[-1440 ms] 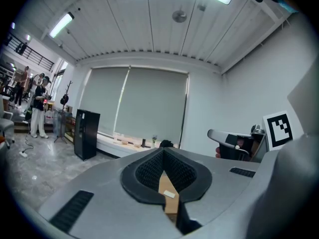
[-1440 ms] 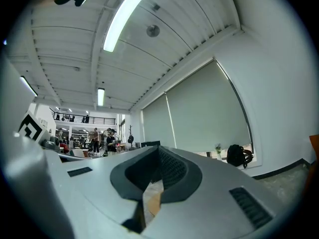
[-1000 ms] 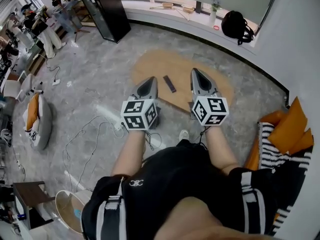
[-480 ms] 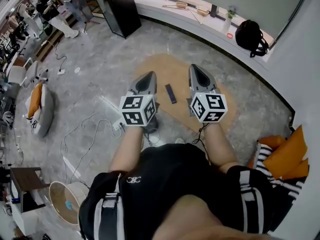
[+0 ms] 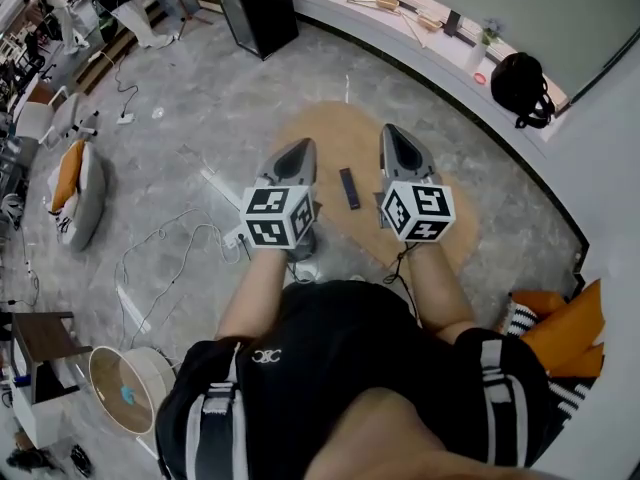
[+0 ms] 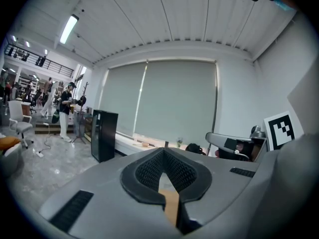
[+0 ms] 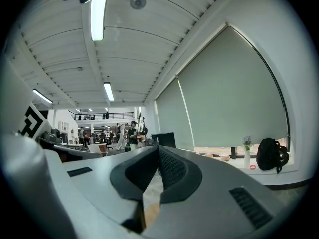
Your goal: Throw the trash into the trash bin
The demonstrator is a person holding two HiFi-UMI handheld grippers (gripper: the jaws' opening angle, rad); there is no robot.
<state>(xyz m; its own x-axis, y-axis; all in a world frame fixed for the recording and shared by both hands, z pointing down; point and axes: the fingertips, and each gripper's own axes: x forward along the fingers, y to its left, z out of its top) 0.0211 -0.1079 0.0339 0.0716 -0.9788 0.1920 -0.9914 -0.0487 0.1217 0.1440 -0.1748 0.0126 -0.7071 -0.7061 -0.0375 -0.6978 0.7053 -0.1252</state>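
In the head view my left gripper (image 5: 299, 145) and right gripper (image 5: 391, 130) are held side by side at waist height, both shut with nothing between the jaws. Beyond them lies a brown oval mat (image 5: 320, 138) with a dark bar-shaped object (image 5: 348, 188) on it, between the two grippers in the picture. A round tan bin (image 5: 128, 388) stands on the floor at lower left, behind me, with a blue scrap inside. The left gripper (image 6: 163, 150) and right gripper (image 7: 158, 147) each show closed tips in their own views. No trash is held.
A black cabinet (image 5: 262, 8) stands at the top. A curved window ledge (image 5: 420, 43) carries small items and a black backpack (image 5: 522, 83). Cables (image 5: 170, 248) trail over the grey floor. A grey beanbag (image 5: 75, 193) lies left; orange cushions (image 5: 565, 328) lie right.
The whole scene has slid in the head view as I moved across the floor. The bin at lower left shows more fully. Both grippers keep their pose, shut.
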